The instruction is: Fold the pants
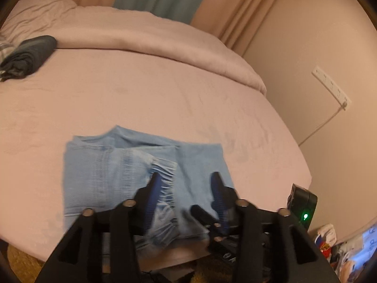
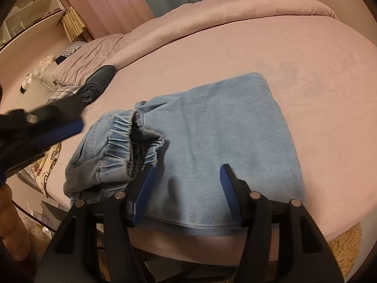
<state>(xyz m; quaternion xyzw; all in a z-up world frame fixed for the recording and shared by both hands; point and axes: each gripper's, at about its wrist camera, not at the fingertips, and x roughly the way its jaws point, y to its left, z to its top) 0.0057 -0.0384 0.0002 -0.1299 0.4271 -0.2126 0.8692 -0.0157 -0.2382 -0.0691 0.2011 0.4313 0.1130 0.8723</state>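
Near the bed's [image 2: 306, 54] front edge the folded light-blue jeans [image 2: 223, 127] lie lengthwise across both spread, empty grippers, their bunched elastic waistband [image 2: 132, 127] nearer the left gripper [image 1: 186, 188] than the right gripper [image 2: 188, 181].

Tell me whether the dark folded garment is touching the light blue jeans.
Apart. The right wrist view shows the dark folded garment far up the bed near the pillow, with bare pink sheet between it and the light blue jeans.

Motion-blurred left hand-held gripper [image 2: 77, 122]
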